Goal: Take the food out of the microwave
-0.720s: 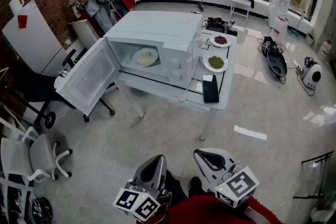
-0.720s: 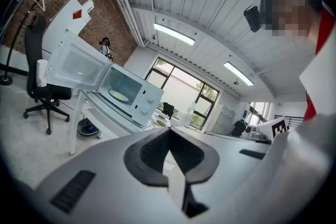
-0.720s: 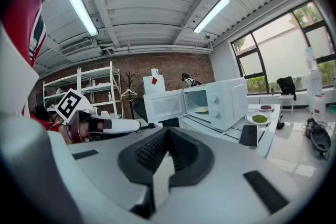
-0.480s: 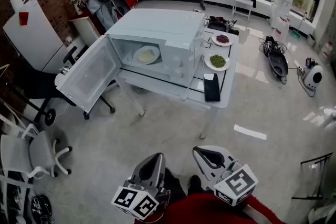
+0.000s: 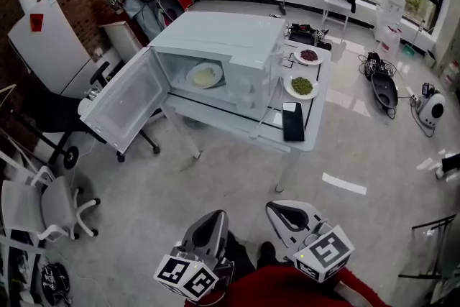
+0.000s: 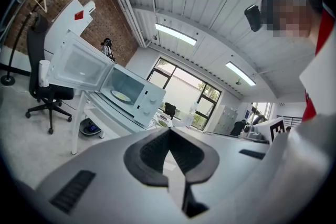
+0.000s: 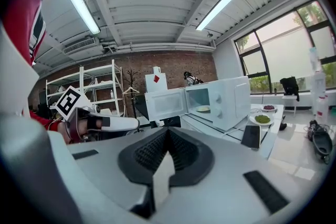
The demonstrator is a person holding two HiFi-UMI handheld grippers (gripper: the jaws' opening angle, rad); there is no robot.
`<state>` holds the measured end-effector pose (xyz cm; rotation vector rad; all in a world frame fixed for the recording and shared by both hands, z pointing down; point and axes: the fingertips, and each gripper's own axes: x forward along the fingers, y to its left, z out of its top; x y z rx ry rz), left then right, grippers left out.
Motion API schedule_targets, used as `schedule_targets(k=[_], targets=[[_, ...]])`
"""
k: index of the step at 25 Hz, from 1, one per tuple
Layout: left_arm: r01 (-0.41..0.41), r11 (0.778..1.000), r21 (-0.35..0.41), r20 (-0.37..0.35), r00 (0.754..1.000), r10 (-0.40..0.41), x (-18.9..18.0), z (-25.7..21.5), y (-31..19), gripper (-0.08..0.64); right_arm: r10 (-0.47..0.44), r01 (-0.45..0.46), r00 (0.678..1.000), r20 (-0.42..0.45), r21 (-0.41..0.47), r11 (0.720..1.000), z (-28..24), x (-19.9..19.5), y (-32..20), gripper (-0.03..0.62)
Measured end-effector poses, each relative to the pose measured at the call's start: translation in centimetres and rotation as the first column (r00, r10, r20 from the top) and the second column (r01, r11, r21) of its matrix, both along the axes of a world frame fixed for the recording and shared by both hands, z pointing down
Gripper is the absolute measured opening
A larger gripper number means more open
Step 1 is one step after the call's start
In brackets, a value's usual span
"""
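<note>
White microwave (image 5: 230, 39) stands open; only gripper views show left tongs (image 6: 169, 131), right tongs (image 7: 168, 131) closed.

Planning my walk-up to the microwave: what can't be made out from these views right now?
- Head view: the food on the plate is too small to identify; it only reads as pale.
- Head view: the right part of the microwave cavity is hidden by its own front panel.
- Head view: the table behind the microwave is blocked by the microwave's body.
- Both gripper views: the plate is distant and tiny, so its rim shape is unclear.
</note>
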<state>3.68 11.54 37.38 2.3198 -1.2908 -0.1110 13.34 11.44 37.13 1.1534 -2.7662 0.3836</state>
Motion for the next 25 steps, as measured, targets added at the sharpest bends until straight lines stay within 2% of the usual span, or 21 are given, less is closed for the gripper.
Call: schedule_targets(k=[12,25], targets=[[0.044,0.999,0.006,-0.013,0.999,-0.044,0.7,0.0,-0.4,0.008,-0.014,0.014,1.000,0.000,-0.008,1.000,0.4,1.4,-0.5,0.011],[0.102,0.995,0.018,0.017,0.995,-0.102,0.4,-0.9,-1.8,0.008,-0.032,0.032,0.999,0.024,-0.006,0.999,-0.2,2.0,-2.1,0.011]])
